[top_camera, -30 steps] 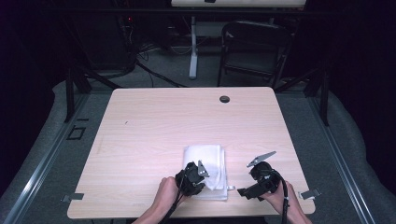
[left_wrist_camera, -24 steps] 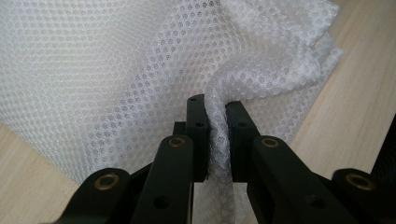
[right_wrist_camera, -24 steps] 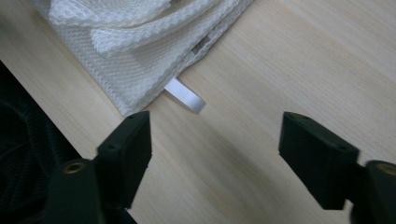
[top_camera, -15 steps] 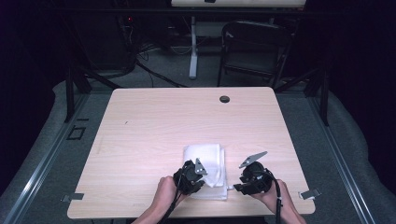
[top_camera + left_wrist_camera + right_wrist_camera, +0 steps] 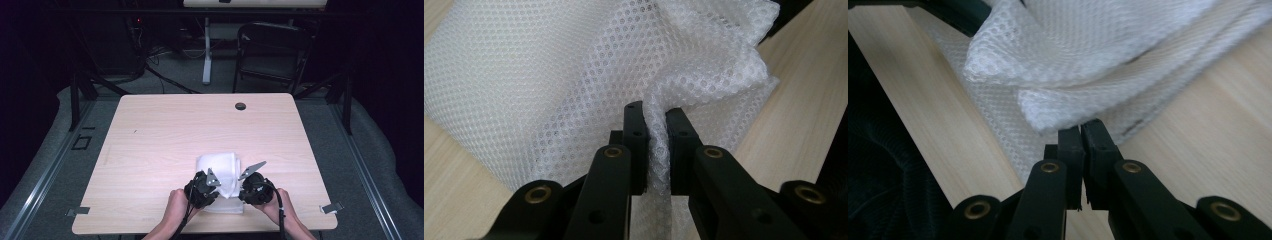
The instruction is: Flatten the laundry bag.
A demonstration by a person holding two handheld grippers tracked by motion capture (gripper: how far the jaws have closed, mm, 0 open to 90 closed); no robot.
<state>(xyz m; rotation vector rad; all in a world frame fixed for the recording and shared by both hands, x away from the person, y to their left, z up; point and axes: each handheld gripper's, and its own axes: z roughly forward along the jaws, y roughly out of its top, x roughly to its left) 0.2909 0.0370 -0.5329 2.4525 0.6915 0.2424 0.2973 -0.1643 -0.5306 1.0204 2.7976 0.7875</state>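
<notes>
A white mesh cloth [image 5: 220,167] lies folded near the front edge of the wooden table [image 5: 165,130]. My left gripper [image 5: 218,192] is at the cloth's near left side. In the left gripper view it [image 5: 655,112] is shut on a bunched fold of the mesh [image 5: 574,75]. My right gripper [image 5: 239,192] has come in at the near right side. Its jaws have just been closing and now stand shut [image 5: 1081,131], with a thin edge of the cloth [image 5: 1108,60] nipped at their very tips. A hand holds each gripper at the table's front.
A round cable hole [image 5: 240,106] sits near the table's far edge. Metal brackets [image 5: 331,207] stick out at the front corners. Beyond the table stand a dark chair [image 5: 272,50] and a white stand [image 5: 206,55] amid floor cables.
My right gripper has moved left up to the cloth's near right edge and its jaws have closed. The left gripper has kept its hold and place.
</notes>
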